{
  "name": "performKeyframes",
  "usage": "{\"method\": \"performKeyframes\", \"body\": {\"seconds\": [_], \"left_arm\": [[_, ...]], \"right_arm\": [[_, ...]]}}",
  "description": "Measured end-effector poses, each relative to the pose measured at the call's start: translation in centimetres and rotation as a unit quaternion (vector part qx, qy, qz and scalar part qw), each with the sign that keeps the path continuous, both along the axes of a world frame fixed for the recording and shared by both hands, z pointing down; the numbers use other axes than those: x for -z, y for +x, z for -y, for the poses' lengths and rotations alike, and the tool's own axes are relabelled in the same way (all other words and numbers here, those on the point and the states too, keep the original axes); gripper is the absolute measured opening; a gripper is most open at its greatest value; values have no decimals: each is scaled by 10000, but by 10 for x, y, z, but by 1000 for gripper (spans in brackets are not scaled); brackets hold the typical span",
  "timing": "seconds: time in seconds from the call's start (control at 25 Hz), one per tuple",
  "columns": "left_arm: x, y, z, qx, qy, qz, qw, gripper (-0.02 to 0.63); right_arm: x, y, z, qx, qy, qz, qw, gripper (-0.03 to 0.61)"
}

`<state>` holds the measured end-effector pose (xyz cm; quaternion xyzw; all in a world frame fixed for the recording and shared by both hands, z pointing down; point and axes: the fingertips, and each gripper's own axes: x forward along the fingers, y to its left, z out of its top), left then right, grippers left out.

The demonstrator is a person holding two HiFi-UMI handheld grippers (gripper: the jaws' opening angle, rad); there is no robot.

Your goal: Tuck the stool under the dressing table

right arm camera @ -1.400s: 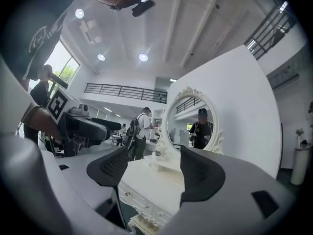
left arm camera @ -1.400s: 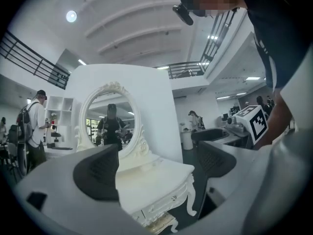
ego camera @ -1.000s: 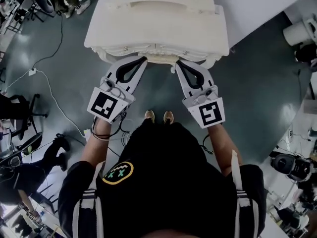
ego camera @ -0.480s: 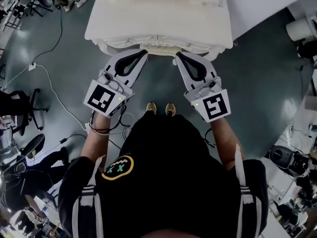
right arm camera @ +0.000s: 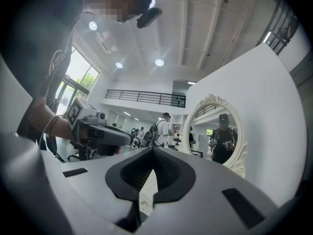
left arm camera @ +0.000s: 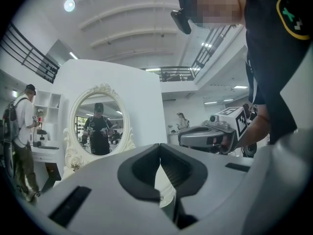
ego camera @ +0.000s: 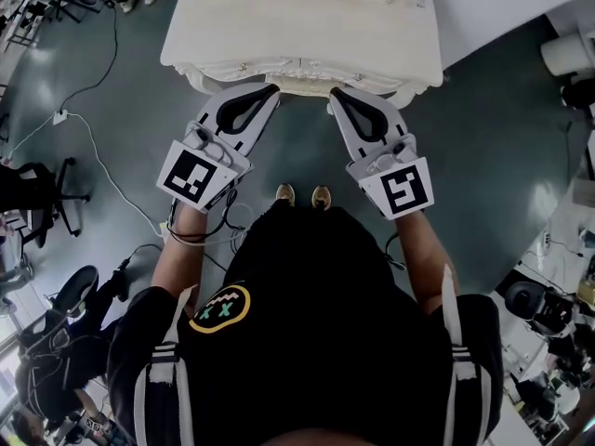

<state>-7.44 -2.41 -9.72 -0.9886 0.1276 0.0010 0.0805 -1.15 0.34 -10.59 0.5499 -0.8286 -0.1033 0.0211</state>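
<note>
Cream-white wood fills the top of the head view: the dressing table (ego camera: pixel 297 26), its scalloped front edge running left to right across the upper centre; under that edge only a narrow cream strip shows, which I take for the near rim of the stool (ego camera: pixel 302 85); the rest of it is hidden below the tabletop, so it looks nearly or fully tucked in.

The left gripper (ego camera: pixel 271 91) and the right gripper (ego camera: pixel 335 95) reach up the frame from the person's hands, converging on that strip, one tip at each end of it; the strip lies just beyond and between the tips, its long axis across the frame, square to the push; neither hand is plainly nearer.

Each gripper's own view shows its dark pads pressed together with nothing clamped between them, the oval mirror (left arm camera: pixel 99 126) standing beyond; whether either tip touches the stool I cannot tell.

Any remaining push, in my judgement, goes straight up the frame with both closed tips together, so the stool does not skew.
</note>
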Motion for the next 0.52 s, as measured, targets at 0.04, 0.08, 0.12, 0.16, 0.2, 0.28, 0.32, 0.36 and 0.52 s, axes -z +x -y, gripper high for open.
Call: {"method": "performKeyframes", "body": {"seconds": [0.04,0.08,0.12,0.16,0.2,0.28,0.32,0.36,0.52], "left_arm": [[-2,-1,0,-5,44,19,10000,20],[-2,-2,-2,-10,70,31,10000,21],[-2,-2,-4,-17,80,37,10000,21],[-2,-2,-6,-24,83,43,10000,20],[-2,-2,-7,-30,83,46,10000,21],[-3,-1,-7,-41,74,52,10000,21],[-3,0,-5,-46,67,57,10000,20],[-4,1,-4,-50,64,59,9999,21],[-4,4,3,-50,70,60,9999,21]], "right_arm": [[1,0,-1,-2,3,-8,10000,18],[1,0,-2,-5,9,-15,10000,18],[2,0,-4,-10,14,-19,10000,18],[2,0,-6,-18,13,-22,10000,18],[1,0,-6,-27,5,-19,10000,18],[1,1,-5,-41,-10,-9,10000,18],[1,1,-4,-46,-8,-9,10000,18],[0,2,-2,-48,-6,-14,10000,18],[1,5,5,-57,0,-21,10000,18]]}}
